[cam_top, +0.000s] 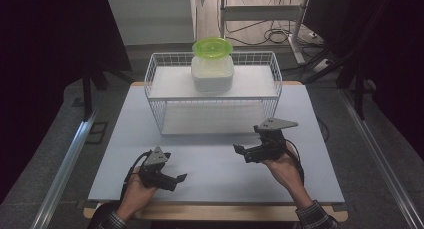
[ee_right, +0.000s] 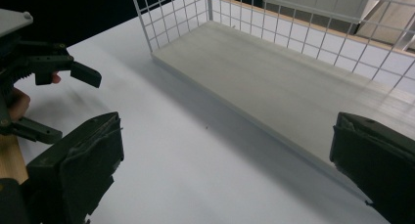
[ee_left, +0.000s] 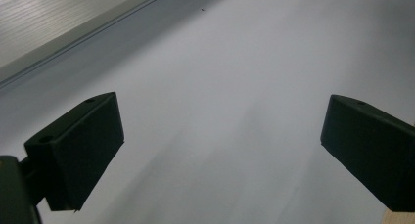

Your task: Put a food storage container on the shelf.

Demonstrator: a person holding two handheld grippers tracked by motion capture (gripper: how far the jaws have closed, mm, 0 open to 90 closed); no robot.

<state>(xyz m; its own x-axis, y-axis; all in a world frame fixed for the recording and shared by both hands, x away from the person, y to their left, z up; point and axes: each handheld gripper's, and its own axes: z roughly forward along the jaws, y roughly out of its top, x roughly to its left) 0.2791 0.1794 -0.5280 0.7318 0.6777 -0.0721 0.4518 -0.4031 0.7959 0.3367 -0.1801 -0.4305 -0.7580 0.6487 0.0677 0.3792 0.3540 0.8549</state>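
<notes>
A translucent white container (cam_top: 212,72) with a lime green lid (cam_top: 212,47) stands on the upper board of a white wire rack (cam_top: 152,74) at the back middle of the table. My left gripper (cam_top: 175,175) is open near the front left, low over the bare tabletop, its jaws wide apart with nothing between them (ee_left: 220,150). My right gripper (cam_top: 248,139) is open at the front right, just in front of the rack. Along its jaws (ee_right: 225,170) I see the rack's lower board (ee_right: 274,82) and wire wall (ee_right: 166,18). The left gripper (ee_right: 54,72) shows at that view's left edge.
The white table top (cam_top: 210,164) has a wooden edge (cam_top: 215,212) at the front. Metal rails (cam_top: 65,164) run along the floor on both sides. Cables (cam_top: 272,36) and a metal stand lie on the floor behind the table.
</notes>
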